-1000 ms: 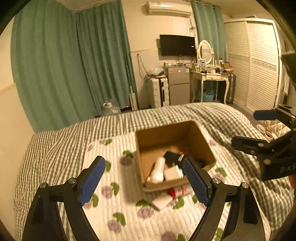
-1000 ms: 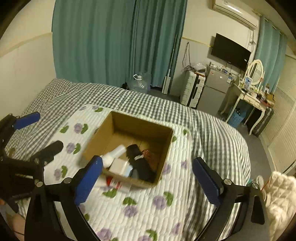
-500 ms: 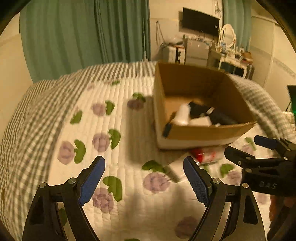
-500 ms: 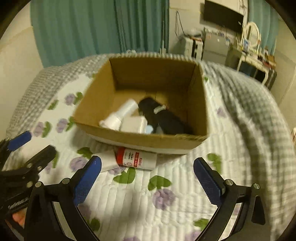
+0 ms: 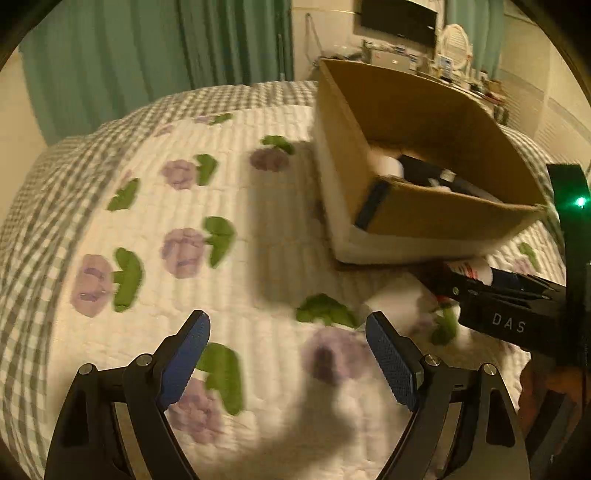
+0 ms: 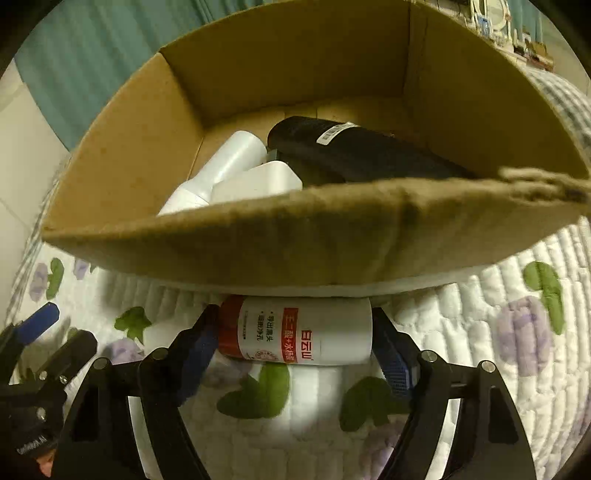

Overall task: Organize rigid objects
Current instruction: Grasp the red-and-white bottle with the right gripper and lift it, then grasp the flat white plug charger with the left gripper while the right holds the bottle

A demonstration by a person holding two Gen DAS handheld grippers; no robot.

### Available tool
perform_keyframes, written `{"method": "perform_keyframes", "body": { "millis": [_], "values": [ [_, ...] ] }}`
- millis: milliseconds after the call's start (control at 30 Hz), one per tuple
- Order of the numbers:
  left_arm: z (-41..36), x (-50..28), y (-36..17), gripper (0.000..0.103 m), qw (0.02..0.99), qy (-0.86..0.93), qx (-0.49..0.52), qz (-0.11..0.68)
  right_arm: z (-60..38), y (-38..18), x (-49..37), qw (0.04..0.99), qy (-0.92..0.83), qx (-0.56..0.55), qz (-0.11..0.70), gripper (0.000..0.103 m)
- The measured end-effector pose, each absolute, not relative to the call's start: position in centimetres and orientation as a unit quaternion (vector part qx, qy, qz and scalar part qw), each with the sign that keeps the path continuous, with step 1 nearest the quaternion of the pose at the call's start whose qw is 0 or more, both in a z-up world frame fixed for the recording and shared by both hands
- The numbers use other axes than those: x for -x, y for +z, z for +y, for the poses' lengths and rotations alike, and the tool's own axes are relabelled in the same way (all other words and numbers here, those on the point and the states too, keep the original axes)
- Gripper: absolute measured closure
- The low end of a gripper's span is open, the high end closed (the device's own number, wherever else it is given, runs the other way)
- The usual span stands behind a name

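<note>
A cardboard box (image 6: 369, 240) stands on a flowered quilt (image 5: 184, 184). Inside lie a white bottle (image 6: 221, 166), a white block (image 6: 258, 184) and a black tube (image 6: 362, 155). A red-and-white bottle (image 6: 299, 334) lies on its side on the quilt against the box's near wall. My right gripper (image 6: 295, 339) has a finger on each end of this bottle, touching or nearly touching it. It also shows in the left wrist view (image 5: 465, 267). My left gripper (image 5: 288, 358) is open and empty over the quilt, left of a white object (image 5: 395, 299).
The box (image 5: 424, 206) sits right of the left gripper. Green curtains (image 5: 147, 55) hang behind the bed. A TV (image 5: 397, 20) and cluttered furniture stand at the far wall. A checked blanket (image 5: 44, 192) covers the bed's edges.
Both grippers have dropped down close to the quilt. My right gripper has moved in around the red-and-white bottle and its fingers have narrowed onto it. My left gripper stays open.
</note>
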State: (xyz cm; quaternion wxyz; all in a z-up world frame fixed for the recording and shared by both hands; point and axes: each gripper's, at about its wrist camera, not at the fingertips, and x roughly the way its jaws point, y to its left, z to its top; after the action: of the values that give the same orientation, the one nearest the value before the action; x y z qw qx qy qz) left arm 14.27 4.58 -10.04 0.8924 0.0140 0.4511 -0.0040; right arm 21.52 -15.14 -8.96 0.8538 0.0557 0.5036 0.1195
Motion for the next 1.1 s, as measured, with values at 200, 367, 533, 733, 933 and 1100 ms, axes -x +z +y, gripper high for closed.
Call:
{"method": "perform_keyframes", "body": {
  "millis": [200,367,533,733,933,1100],
  "values": [
    [1.3,-14.7,-9.4,0.014,0.886,-0.051,-0.003,0.46,-18.7,-6.5,-18.7,0.879,0.068,-0.076,0.466,0.024],
    [-1.4,-16.5,-10.5,0.014,0.877,-0.06,-0.022,0.475,-20.6,-6.0,-18.1,0.883,0.037,-0.058,0.465,0.024],
    [-1.8,-18.1,-13.1,0.014,0.855,-0.03,-0.026,0.517,-21.5,-6.2,-18.5,0.882,0.029,-0.069,0.465,0.024],
    [-2.6,-19.2,-14.3,0.017,0.85,-0.032,-0.03,0.525,-21.3,-7.4,-19.4,0.878,0.037,-0.084,0.47,0.024],
    [-3.4,-18.7,-13.9,0.039,0.849,-0.039,-0.044,0.526,-22.0,-7.3,-19.2,0.877,0.037,-0.099,0.468,0.025],
    [-3.2,-17.0,-12.2,0.039,0.858,-0.035,-0.04,0.511,-22.4,-6.1,-18.4,0.88,0.044,-0.098,0.463,0.025]
  ]
}}
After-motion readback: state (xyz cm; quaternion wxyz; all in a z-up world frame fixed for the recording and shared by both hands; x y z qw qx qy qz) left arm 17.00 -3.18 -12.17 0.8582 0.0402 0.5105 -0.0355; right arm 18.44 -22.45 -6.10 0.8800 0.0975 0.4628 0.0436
